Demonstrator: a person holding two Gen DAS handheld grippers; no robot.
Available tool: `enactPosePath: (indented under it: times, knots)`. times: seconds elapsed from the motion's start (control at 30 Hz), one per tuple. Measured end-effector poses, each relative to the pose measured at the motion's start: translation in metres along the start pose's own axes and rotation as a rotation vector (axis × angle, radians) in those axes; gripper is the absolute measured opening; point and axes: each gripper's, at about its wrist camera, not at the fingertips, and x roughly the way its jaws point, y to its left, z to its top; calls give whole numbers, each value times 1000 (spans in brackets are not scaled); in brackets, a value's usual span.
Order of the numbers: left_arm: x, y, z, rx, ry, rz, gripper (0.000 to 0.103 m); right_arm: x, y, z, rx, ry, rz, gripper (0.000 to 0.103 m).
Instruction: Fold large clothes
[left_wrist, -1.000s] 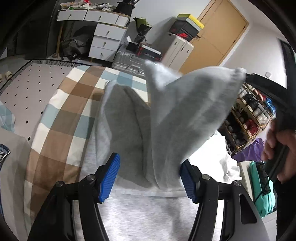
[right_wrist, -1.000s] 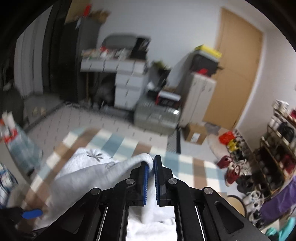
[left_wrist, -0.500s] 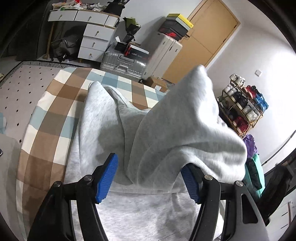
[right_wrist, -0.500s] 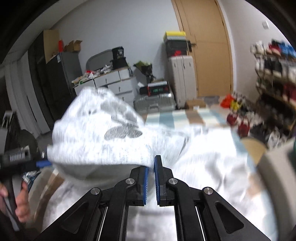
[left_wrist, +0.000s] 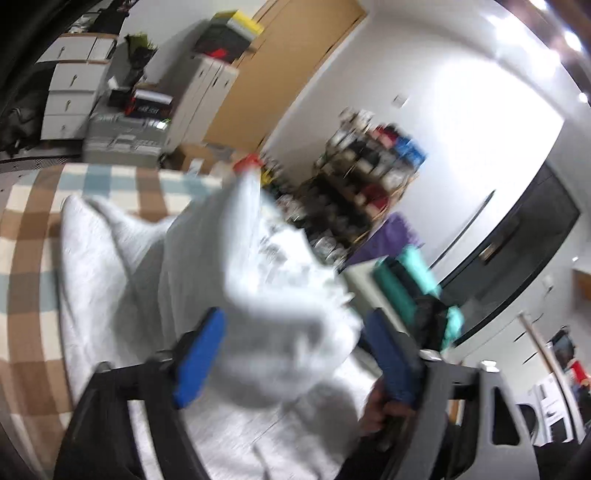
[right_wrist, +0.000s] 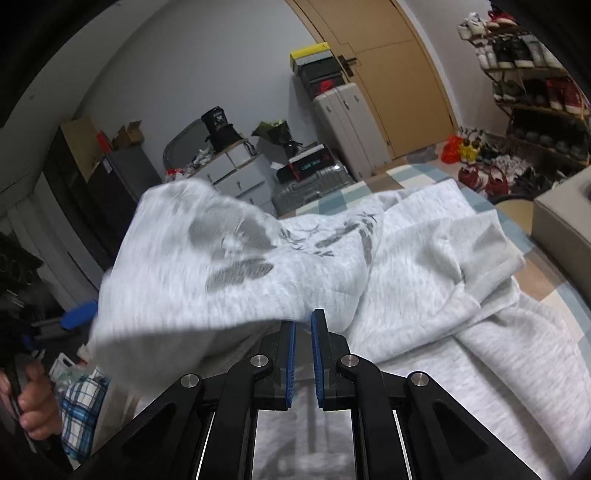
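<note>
A light grey sweatshirt (left_wrist: 155, 288) with a dark print (right_wrist: 236, 251) lies on a brown, blue and cream checked cover (left_wrist: 29, 236). One part of it is lifted and folded over the rest. My left gripper (left_wrist: 295, 317) has its jaws wide and opening. A bulge of the fold sits loose between its blue pads (left_wrist: 199, 354). In the right wrist view the left gripper's blue pad (right_wrist: 79, 314) shows at the fold's left edge. My right gripper (right_wrist: 303, 319) pinches the fold's hem at its tips, and its jaws are starting to open.
A shoe rack (right_wrist: 535, 74) stands on the right by a wooden door (right_wrist: 399, 74). Behind the cover are a silver suitcase (right_wrist: 314, 184) and white drawers (left_wrist: 70, 88). A beige seat (right_wrist: 565, 214) borders the cover's right side. A person's hand (right_wrist: 33, 406) holds the left gripper's handle.
The right gripper swung the lifted part of the sweatshirt over and down onto the rest. The left gripper rose, turned to the right, and its jaws widened.
</note>
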Motion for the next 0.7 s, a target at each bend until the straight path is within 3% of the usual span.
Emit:
enactPosePath:
  times: [0.03, 0.1, 0.17, 0.27, 0.43, 0.5, 0.57, 0.63, 0.67, 0.7]
  knots:
    - [3, 0, 7, 22, 0, 38, 85, 0, -1, -3, -1, 8, -26, 10]
    - [18, 3, 21, 35, 43, 187, 85, 2, -5, -8, 15, 36, -60, 10]
    - [37, 12, 34, -37, 92, 227, 85, 3, -12, -6, 52, 51, -49, 10]
    - [73, 17, 50, -143, 202, 202, 84, -3, -16, 2, 55, 21, -38, 10]
    - [119, -10, 51, -79, 382, 181, 84, -8, -21, 3, 43, 13, -36, 10]
    - [129, -20, 49, -16, 412, 264, 85, -7, -23, 3, 64, 26, -33, 10]
    - [140, -20, 46, 17, 443, 400, 84, -7, -24, 5, 75, 30, -23, 10]
    - [145, -15, 43, 24, 452, 452, 84, -8, -22, 7, 72, 28, -18, 10]
    - [147, -14, 40, 36, 457, 459, 74, -10, -23, 5, 70, 28, -16, 10]
    - [149, -13, 36, 52, 468, 477, 43, -10, -22, 5, 68, 30, -15, 10]
